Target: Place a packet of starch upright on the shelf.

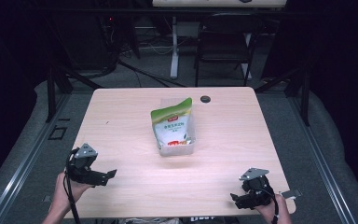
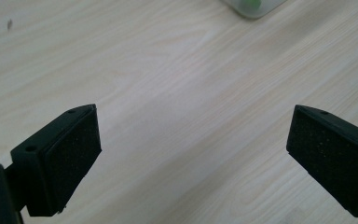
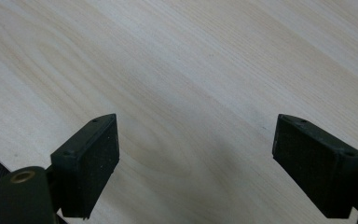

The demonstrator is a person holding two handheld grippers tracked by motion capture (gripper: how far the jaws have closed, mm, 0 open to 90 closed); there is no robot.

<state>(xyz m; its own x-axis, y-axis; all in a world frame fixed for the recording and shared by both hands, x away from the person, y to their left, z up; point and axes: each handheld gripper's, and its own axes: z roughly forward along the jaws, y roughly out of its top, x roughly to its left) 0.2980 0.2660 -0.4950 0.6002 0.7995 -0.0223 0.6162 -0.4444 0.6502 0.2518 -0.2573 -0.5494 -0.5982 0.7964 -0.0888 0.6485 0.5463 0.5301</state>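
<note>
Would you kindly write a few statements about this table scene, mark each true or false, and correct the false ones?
1. The green and white pouch stands in the clear container near the table's middle. True.
2. The left tongs are shut on the pouch. False: their jaws stand wide apart over bare wood, holding nothing.
3. The right tongs are open over the wooden table. True.
4. A small dark round disc lies beside the person's right hand. False: it sits near the far edge, beyond the pouch.
5. Both tongs are touching the container. False: they sit near the table's near corners, well apart from it.
</note>
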